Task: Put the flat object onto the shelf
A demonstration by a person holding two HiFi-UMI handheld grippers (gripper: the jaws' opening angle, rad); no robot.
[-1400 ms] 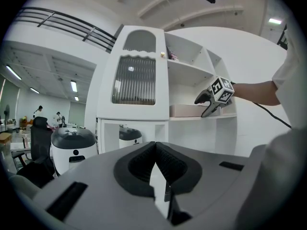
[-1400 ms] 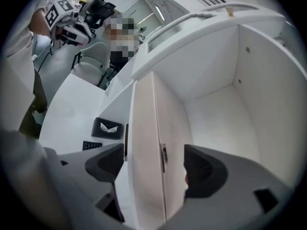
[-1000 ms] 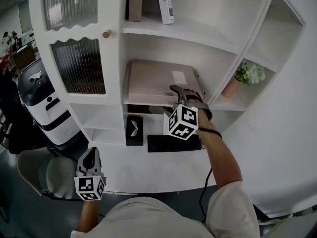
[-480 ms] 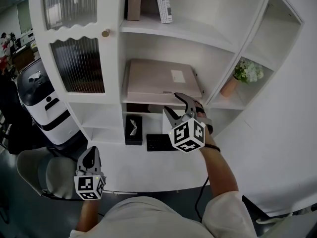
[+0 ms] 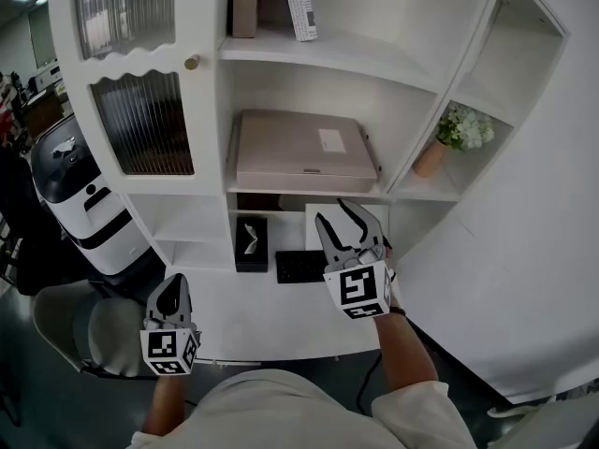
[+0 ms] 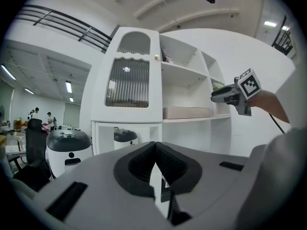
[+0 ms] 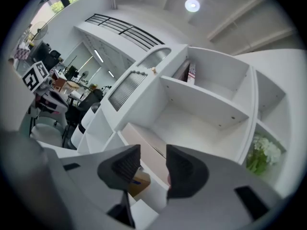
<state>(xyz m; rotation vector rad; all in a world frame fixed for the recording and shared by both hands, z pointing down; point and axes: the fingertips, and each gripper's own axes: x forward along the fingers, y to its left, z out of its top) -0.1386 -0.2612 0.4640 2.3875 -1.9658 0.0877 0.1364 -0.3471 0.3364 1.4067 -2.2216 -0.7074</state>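
Note:
The flat object, a beige flat case (image 5: 304,151), lies on the middle shelf (image 5: 309,193) of the white cabinet; it also shows in the left gripper view (image 6: 187,112) and the right gripper view (image 7: 146,145). My right gripper (image 5: 348,224) hangs in front of and below that shelf, clear of the case. Its jaws have just been closing but a gap remains between them (image 7: 153,159) and nothing is in it. My left gripper (image 5: 170,297) stays low at the left by the desk edge, its jaws meeting (image 6: 156,145) and holding nothing.
A black keyboard (image 5: 301,267) and a black tissue box (image 5: 251,242) sit on the desk under the shelf. Potted flowers (image 5: 459,131) stand in the right niche, books (image 5: 298,3) on the top shelf. A white machine (image 5: 70,195) and a chair (image 5: 89,330) are at the left.
My right gripper has pulled back from the shelf toward me, rolled, and its jaws have narrowed. The flat case stays on the shelf. The left gripper has not moved.

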